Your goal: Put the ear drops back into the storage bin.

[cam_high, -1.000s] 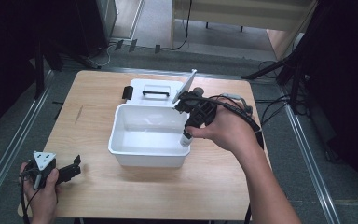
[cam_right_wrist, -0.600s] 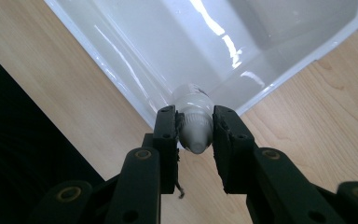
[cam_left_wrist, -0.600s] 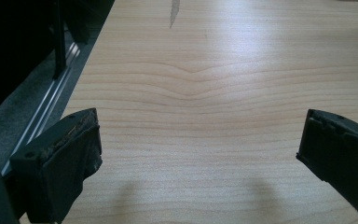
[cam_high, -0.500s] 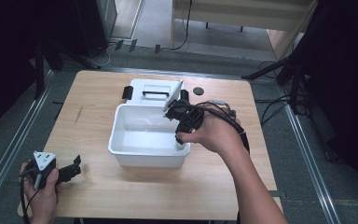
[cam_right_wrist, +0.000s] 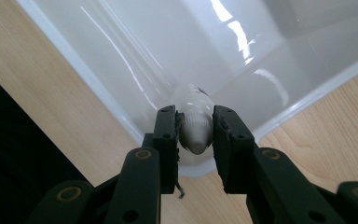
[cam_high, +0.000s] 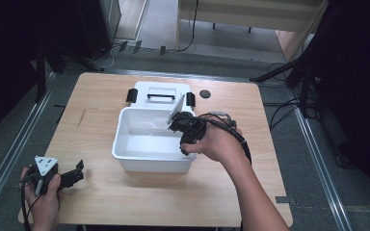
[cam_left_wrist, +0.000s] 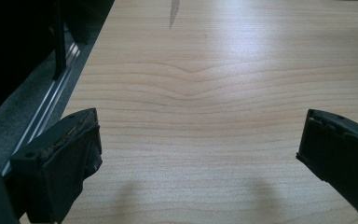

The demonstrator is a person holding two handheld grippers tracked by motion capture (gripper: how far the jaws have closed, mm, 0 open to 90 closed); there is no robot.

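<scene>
right gripper (cam_right_wrist: 195,135): jaws clamped on a small light bulb (cam_right_wrist: 195,122), pads pressed on both sides of its grey base, glass end pointing away into the tub
right gripper, high view (cam_high: 185,126): over the right-hand part of the white tub, held by the right hand (cam_high: 214,143), grey plate tipped up at its far side, cable looping over the wrist
light bulb: between the jaws, above the inside of the tub near a corner (can't tell if the glass touches the tub wall)
white tub (cam_high: 125,154): open, rectangular, mid-table, glossy inside (cam_right_wrist: 242,42); nothing else seen inside it
lid (cam_high: 144,90): white, black handle and black side clips, flat on the table just behind the tub, touching or nearly so
black disc (cam_high: 204,94): small, round, on the table right of the lid, apart from it
left gripper (cam_left_wrist: 198,140): jaws wide apart, nothing between them, just bare wood below
left gripper, high view (cam_high: 60,176): near-left corner of the table, in the left hand (cam_high: 41,202), well apart from the tub
table (cam_high: 101,202): light wood, dark streak (cam_high: 81,117) left of the tub
</scene>
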